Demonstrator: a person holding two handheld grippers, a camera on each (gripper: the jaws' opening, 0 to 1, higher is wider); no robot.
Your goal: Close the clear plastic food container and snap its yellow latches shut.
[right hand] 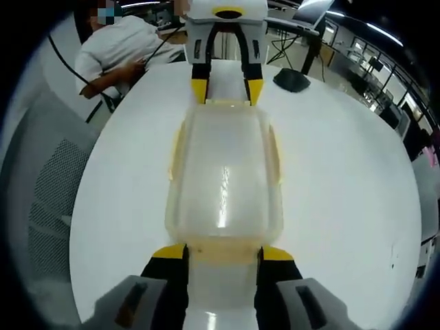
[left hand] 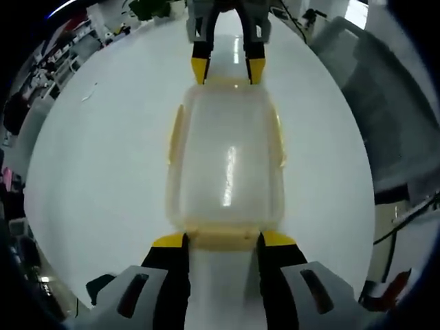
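One clear plastic container (left hand: 225,165) lies flat on the white bench (left hand: 103,172), lid on, between two grippers that face each other across its long axis. The container serves as the landmark.

Left gripper view: the left gripper (left hand: 223,242) rises from the near edge. Its two black jaws carry yellow tips, and the tips sit at either side of the yellow latch (left hand: 221,237) on the container's near short end. The jaws are parted, with the latch between them; whether the tips touch it cannot be told. The container body is a translucent, frosted rounded rectangle with one bright glare streak along its lid. Two pale yellow latches (left hand: 176,134) run along its long sides, one per side. Beyond the far short end stands the right gripper (left hand: 227,70), two yellow tips spread either side of that end's latch.

Right gripper view: the arrangement is mirrored. The right gripper (right hand: 223,253) brackets the near yellow latch (right hand: 223,247) with parted jaws, and the left gripper (right hand: 223,89) stands spread at the far end. Beyond the container, a person's white sleeve (right hand: 117,51) rests at the bench edge, and one dark round base (right hand: 291,80) sits on the bench. One grey mesh chair (right hand: 41,199) stands off the bench, to the container's left.
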